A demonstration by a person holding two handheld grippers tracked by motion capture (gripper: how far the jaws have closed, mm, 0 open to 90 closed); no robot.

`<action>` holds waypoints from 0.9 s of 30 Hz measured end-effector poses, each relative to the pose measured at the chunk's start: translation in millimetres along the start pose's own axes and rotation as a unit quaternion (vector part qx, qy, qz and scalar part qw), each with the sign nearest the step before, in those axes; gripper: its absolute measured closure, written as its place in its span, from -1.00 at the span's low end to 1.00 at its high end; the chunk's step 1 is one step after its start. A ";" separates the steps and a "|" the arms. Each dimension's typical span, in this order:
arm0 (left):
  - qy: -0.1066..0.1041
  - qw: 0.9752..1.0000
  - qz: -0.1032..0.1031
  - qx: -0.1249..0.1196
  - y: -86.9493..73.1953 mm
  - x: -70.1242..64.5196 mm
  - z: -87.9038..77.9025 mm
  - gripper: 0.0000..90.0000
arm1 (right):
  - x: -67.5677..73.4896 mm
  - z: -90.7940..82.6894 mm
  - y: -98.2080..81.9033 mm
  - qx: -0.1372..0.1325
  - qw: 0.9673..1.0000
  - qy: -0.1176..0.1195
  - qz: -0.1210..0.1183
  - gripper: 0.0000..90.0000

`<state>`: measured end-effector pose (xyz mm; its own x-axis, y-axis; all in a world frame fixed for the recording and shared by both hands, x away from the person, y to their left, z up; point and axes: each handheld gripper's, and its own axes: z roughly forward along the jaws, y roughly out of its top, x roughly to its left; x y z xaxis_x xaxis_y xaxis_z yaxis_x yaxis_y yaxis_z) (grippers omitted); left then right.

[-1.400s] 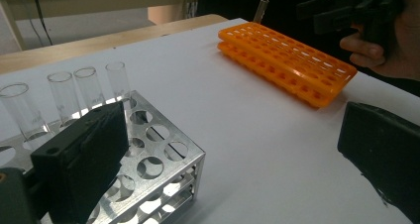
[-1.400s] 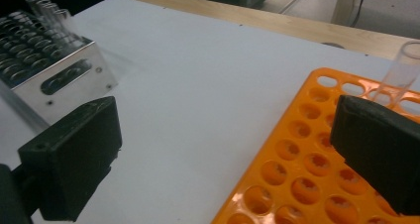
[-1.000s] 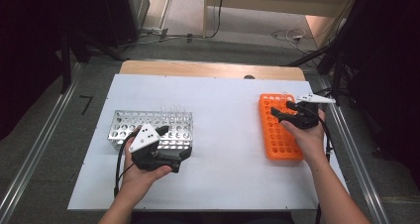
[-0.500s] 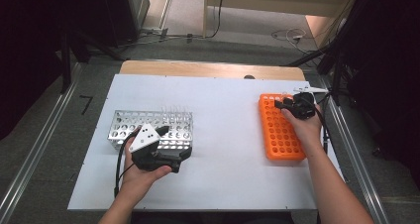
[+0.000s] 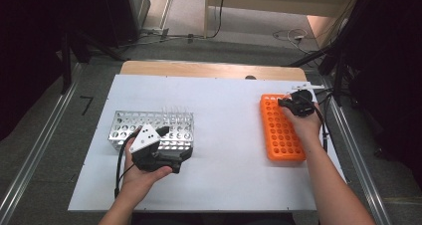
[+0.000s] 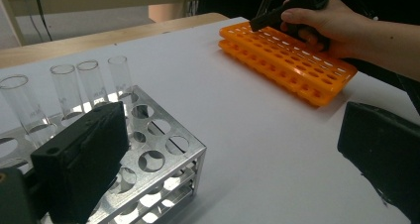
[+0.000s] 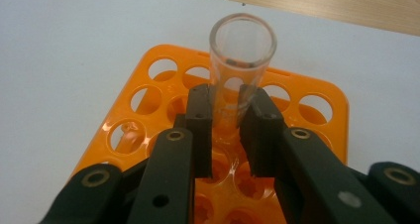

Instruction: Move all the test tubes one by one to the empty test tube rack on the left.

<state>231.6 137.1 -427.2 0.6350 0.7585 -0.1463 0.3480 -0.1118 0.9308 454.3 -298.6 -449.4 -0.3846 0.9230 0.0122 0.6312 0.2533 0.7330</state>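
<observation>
A clear glass test tube (image 7: 241, 40) stands upright in a hole near the far end of the orange rack (image 7: 337, 135). My right gripper (image 7: 230, 100) has just been closing and is now shut on the tube, its pads pressing both sides below the rim. In the high view the right gripper (image 5: 291, 104) sits over the far right corner of the orange rack (image 5: 281, 135). My left gripper (image 5: 174, 144) is open, held by the near right corner of the metal rack (image 5: 129, 123). Its jaws stand wide apart with nothing between them (image 6: 230, 159). The metal rack holds several glass tubes (image 6: 67, 90).
Both racks rest on a white board (image 5: 224, 150) laid over a wooden table (image 5: 209, 69). The orange rack lies close to the board's right edge. A cable (image 5: 119, 170) trails from the left gripper. Metal rails run along both sides.
The right hand has moved toward the far end of the orange rack and its jaws have closed on the tube. The left hand has stayed put.
</observation>
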 end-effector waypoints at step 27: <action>-0.008 1.000 0.012 0.004 3.0 -7.8 5.2 -1.00 | 40.8 -67.0 -4.9 -0.081 0.990 0.090 -0.069 0.64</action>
<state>231.2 127.5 -425.0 0.6547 0.7448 -0.1292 0.3378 -0.1354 0.9314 390.4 -281.6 -406.9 -0.5825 0.8127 0.0146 0.4539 0.3104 0.8352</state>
